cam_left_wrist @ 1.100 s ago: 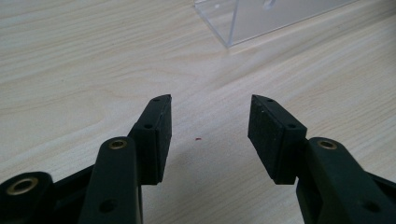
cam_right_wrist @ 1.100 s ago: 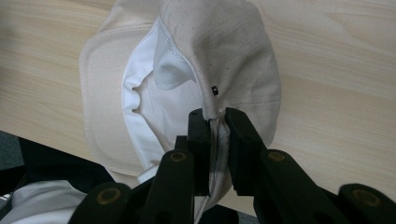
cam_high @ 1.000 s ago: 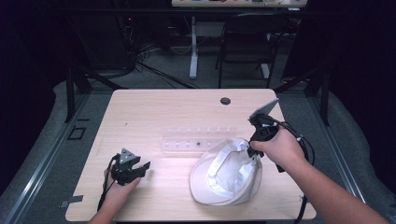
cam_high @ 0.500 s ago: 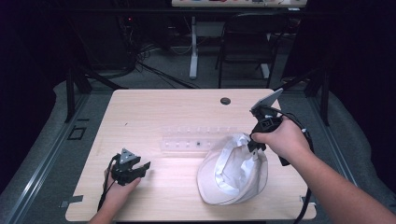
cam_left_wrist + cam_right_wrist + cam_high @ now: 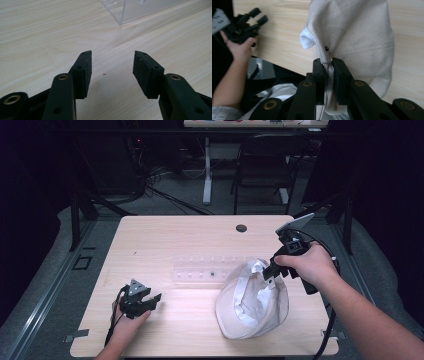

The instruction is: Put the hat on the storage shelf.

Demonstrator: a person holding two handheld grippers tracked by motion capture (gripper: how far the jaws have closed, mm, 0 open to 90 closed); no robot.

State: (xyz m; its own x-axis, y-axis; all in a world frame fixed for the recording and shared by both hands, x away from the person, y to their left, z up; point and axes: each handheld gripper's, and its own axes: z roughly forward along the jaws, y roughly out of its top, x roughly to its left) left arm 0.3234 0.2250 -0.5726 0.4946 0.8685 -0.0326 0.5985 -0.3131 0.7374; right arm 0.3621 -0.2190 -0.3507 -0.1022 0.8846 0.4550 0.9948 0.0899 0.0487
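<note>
Right tool (image 5: 270, 271) clamped on the rim of a white cloth hat (image 5: 252, 307), lifting that edge off the table (image 5: 165, 240). Left tool (image 5: 150, 299) gaping wide, empty, clear plastic rack (image 5: 140, 10) just ahead.

A: What lies where on the table (image 5: 165, 240)?
B: The cap (image 5: 252, 305) sits at four o'clock, the clear rack (image 5: 200, 270) just behind it at centre, the left gripper (image 5: 142, 301) at eight o'clock.
</note>
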